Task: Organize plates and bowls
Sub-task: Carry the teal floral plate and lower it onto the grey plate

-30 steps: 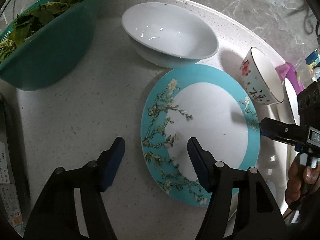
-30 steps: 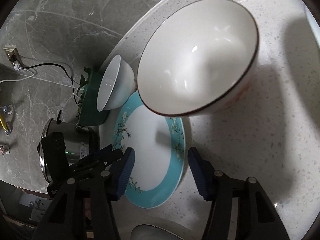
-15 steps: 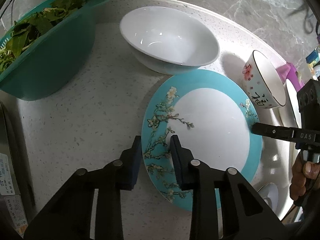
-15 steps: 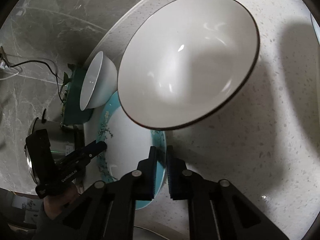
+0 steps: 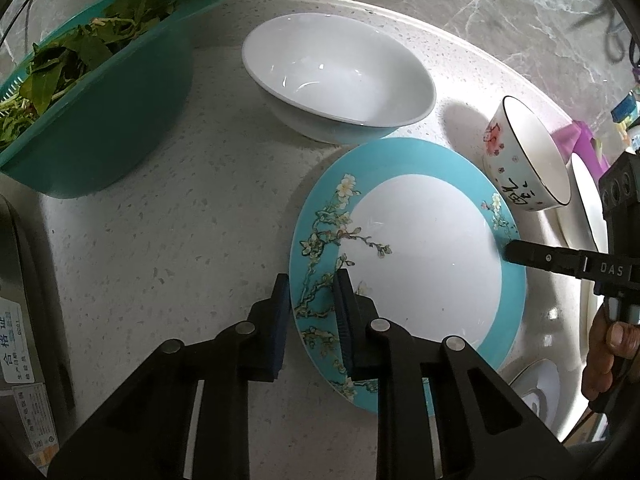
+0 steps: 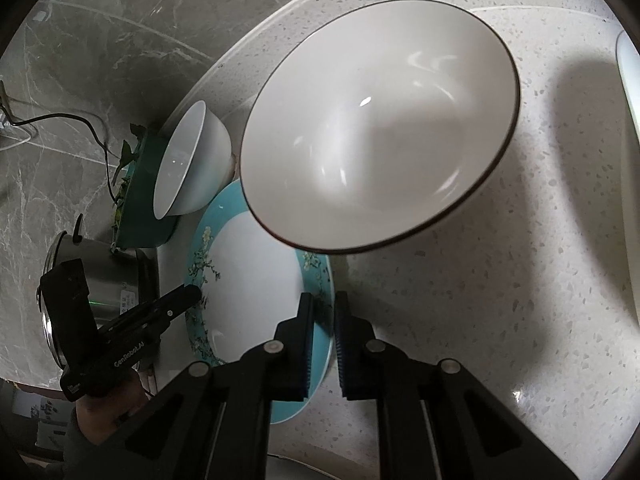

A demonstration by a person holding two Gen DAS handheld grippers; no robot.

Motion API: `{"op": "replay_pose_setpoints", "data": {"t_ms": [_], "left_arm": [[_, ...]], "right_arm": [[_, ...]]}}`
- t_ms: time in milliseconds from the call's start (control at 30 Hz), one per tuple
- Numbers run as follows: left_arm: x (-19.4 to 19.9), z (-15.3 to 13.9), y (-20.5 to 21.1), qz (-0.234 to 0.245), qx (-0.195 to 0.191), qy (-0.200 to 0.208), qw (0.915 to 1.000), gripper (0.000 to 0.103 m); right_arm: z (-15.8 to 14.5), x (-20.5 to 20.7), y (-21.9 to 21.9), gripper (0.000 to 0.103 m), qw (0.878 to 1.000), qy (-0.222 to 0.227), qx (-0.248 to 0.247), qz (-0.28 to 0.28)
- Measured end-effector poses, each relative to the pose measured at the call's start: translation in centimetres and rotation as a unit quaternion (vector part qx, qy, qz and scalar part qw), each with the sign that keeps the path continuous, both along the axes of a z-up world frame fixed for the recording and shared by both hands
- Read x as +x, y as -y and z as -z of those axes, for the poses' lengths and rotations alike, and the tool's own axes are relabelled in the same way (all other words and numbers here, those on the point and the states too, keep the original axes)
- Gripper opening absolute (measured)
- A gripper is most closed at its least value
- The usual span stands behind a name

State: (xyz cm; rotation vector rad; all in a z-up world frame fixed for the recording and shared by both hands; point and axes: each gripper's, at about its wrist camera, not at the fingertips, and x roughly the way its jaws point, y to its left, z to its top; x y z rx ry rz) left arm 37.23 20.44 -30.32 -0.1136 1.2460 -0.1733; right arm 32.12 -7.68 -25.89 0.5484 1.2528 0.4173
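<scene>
Plate (image 5: 420, 256) rim sits clamped in both my claws: my left gripper (image 5: 310, 292) has just been closing and its blue pads now pinch the flowered turquoise border on the near-left side, one pad above the rim and one below. My right gripper (image 6: 321, 312) has likewise just been closing onto the opposite edge of the same plate (image 6: 248, 288), its jaws drawn nearly together with the thin rim between them. In the left wrist view the tip of my right gripper comes in from the right and meets the plate's far-right edge, with my right hand (image 5: 608, 352) behind it.

The plate is round, so it has no long axis; it lies close to flat on the speckled white counter (image 5: 160, 216), its face up, the blossom branch running along the left border.

Just beyond it I count two bowls. The small bowl with red flowers and black characters (image 5: 520, 160) stands at the plate's far-right edge and overlaps it in the right wrist view, though I cannot tell if they touch; its mouth is tilted toward my right claw. The plain white bowl (image 5: 340, 80) stands upright at the plate's far edge.

Farther left is one teal basin (image 5: 100, 132) filled with leafy greens (image 5: 80, 40). A steel pot (image 6: 96, 268) stands at the counter's left end, and grey marbled wall (image 5: 500, 8) rises behind.
</scene>
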Motion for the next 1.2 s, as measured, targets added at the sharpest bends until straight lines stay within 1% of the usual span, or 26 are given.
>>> {"op": "replay_pose_setpoints", "data": {"t_ms": [100, 233, 533, 733, 867, 1033, 1200], "left_arm": [[0.0, 0.0, 0.3, -0.003, -0.002, -0.001, 1.0000, 0.018], [-0.4, -0.5, 0.4, 0.000, 0.004, 0.002, 1.0000, 0.018], [-1.9, -3.0, 0.9, -0.005, 0.009, 0.019, 0.9998, 0.018], [-4.5, -5.1, 1.8, 0.001, 0.012, 0.033, 0.9994, 0.018], [-6.7, -6.4, 2.6, 0.003, 0.010, 0.039, 0.9992, 0.018], [-9.8, -7.1, 4.0, 0.010, 0.006, 0.033, 0.9994, 0.018], [-13.6, -6.8, 5.3, 0.018, 0.002, 0.018, 0.9997, 0.019]], "right_arm": [[0.0, -0.1, -0.1, 0.012, 1.000, 0.000, 0.002, 0.001], [-0.4, -0.3, -0.3, 0.012, 1.000, 0.002, 0.001, 0.001], [-2.2, -1.8, -0.3, 0.012, 1.000, 0.013, 0.006, 0.001], [-4.0, -3.9, 0.0, 0.013, 1.000, 0.021, 0.010, 0.004], [-5.0, -6.0, 0.4, 0.013, 1.000, 0.025, 0.009, 0.008], [-5.5, -8.9, 1.2, 0.013, 1.000, 0.021, 0.005, 0.011], [-5.4, -12.1, 2.0, 0.013, 1.000, 0.014, -0.007, 0.012]]}}
